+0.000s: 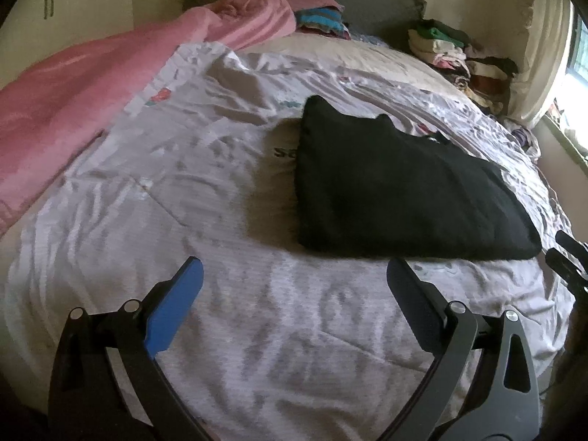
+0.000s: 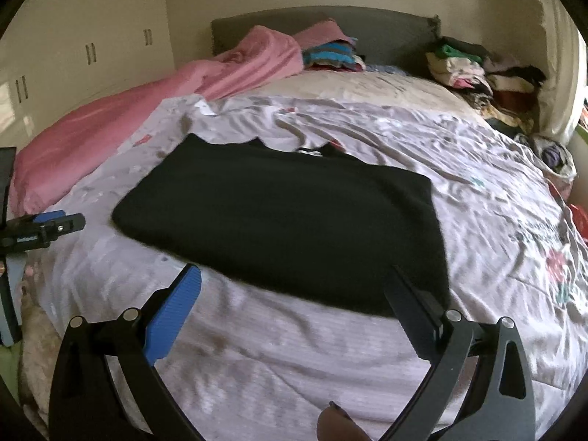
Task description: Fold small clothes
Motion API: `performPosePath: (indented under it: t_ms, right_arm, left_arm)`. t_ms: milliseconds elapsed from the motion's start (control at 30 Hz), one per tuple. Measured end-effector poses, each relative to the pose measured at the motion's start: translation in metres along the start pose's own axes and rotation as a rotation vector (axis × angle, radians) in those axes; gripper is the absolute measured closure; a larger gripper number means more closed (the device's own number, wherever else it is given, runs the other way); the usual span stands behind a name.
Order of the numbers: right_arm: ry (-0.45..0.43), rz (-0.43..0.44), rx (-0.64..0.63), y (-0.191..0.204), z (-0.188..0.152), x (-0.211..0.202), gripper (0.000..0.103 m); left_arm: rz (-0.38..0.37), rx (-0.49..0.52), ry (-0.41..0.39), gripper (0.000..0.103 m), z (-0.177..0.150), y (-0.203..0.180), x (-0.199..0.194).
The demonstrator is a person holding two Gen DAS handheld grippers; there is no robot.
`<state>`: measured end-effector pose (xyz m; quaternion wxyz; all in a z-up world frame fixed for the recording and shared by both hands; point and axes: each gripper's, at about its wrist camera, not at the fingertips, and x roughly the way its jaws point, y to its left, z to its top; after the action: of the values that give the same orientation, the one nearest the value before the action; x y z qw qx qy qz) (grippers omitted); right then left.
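Observation:
A black garment (image 1: 397, 191) lies flat on the bed, folded into a rough rectangle, with its neckline at the far side; it also shows in the right wrist view (image 2: 286, 220). My left gripper (image 1: 294, 275) is open and empty, hovering over the bedsheet (image 1: 183, 191) just short of the garment's near left edge. My right gripper (image 2: 294, 283) is open and empty at the garment's near edge, its right finger (image 2: 411, 301) over the near right corner. The left gripper's body (image 2: 40, 229) shows at the left edge of the right wrist view.
A pink blanket (image 1: 73, 95) lies along the left of the bed. Piles of clothes (image 1: 463, 55) sit at the far right by the grey headboard (image 1: 367, 3), and a striped pile (image 2: 330, 55) lies at the far middle. A window (image 1: 577, 73) is at the right.

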<state>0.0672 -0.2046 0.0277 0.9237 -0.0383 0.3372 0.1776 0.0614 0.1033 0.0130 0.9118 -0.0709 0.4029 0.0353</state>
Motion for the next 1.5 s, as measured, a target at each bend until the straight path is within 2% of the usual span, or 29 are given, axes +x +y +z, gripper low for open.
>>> performPosePath:
  t_ms: [467,867,1167,1500]
  right_arm:
    - [-0.027,0.067,-0.127,0.065,0.027,0.019,0.004]
    - [-0.013,0.115,-0.216,0.113,0.041,0.055,0.004]
    - [0.002,0.126,-0.272,0.138,0.040,0.078,0.004]
    - [0.027,0.101,-0.324,0.151,0.032,0.105,0.004]
  left_arm:
    - [0.094,-0.082,-0.025,0.009,0.006,0.040,0.000]
    - [0.125,-0.098,-0.023,0.009,0.027,0.055,0.011]
    - [0.086,-0.083,-0.020,0.009,0.064,0.044,0.035]
    - [0.034,-0.025,0.024,0.009,0.097,0.010,0.077]
